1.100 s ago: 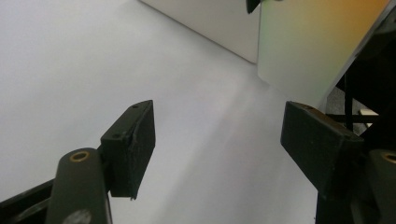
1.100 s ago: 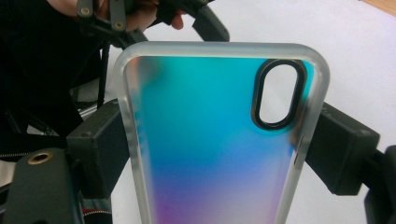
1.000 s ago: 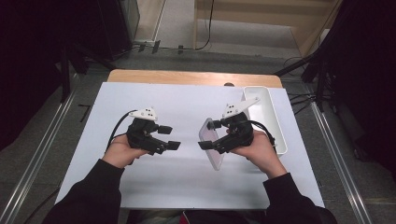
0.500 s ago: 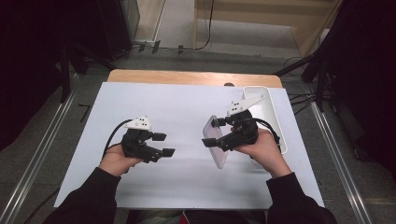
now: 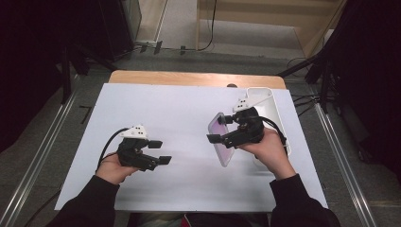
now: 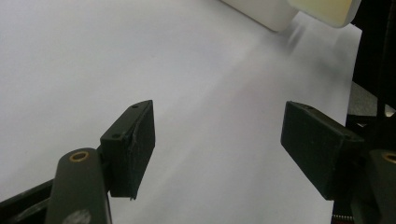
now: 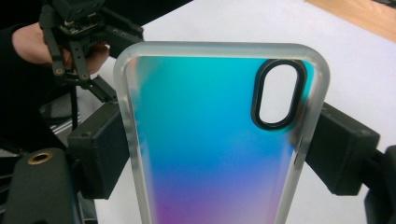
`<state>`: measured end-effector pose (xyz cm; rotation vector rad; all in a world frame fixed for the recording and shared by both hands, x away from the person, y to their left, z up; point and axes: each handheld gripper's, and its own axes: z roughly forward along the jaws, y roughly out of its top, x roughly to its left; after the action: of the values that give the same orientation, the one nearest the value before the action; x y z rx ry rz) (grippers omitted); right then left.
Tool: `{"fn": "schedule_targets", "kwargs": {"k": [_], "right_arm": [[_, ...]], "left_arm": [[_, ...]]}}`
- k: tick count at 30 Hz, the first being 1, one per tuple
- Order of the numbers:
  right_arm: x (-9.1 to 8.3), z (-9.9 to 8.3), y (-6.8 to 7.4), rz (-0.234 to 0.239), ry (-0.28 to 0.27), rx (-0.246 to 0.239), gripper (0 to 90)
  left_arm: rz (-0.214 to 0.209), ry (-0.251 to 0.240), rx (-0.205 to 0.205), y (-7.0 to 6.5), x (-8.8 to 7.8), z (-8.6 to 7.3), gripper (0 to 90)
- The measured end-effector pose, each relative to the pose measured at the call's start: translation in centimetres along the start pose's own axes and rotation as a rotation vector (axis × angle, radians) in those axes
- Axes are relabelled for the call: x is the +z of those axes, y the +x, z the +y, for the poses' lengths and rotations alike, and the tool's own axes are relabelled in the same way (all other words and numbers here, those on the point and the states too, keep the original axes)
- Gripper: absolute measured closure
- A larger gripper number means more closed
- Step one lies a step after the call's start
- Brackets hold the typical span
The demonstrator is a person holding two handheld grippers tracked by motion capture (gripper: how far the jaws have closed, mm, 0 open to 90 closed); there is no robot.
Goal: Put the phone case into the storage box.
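The phone case (image 7: 219, 135) runs off the right gripper view's bottom edge.

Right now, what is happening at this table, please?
A person sits at a white table with a gripper in each hand. The right gripper holds a phone case by its two long edges, lifted above the table beside a white tray. The case has a clear frame, a blue-to-purple back and an oval camera hole. The left gripper is open and holds nothing; it hovers low over bare table, to the left of the case.
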<state>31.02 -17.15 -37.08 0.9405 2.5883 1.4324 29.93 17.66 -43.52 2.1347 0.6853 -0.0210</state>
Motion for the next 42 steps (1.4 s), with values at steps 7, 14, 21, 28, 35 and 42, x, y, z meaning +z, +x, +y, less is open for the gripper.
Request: {"fn": "schedule_targets", "kwargs": {"k": [7,14,21,28,35,42], "right_arm": [[-0.6,0.4,-0.1,-0.048,-0.013,0.024,15.0],[-1.3,0.5,-0.6,-0.094,-0.046,0.073,15.0],[-1.9,0.7,-0.9,-0.174,-0.053,0.097,15.0],[-2.8,0.8,-1.5,-0.234,-0.079,0.142,15.0],[-4.0,0.9,-2.2,-0.267,-0.111,0.151,15.0],[-5.0,0.9,-2.6,-0.291,-0.134,0.165,15.0]], "left_arm": [[0.044,0.015,-0.037,0.3,-0.1,-0.7,25.8],[0.062,0.013,-0.047,0.4,-0.4,-1.2,25.8],[0.064,0.006,-0.060,0.4,-0.6,-1.4,25.7],[0.076,0.000,-0.071,0.4,-1.0,-1.7,25.8],[0.081,-0.003,-0.092,0.5,-1.1,-1.9,25.8],[0.087,-0.001,-0.090,0.5,-1.3,-2.1,25.8]]}}
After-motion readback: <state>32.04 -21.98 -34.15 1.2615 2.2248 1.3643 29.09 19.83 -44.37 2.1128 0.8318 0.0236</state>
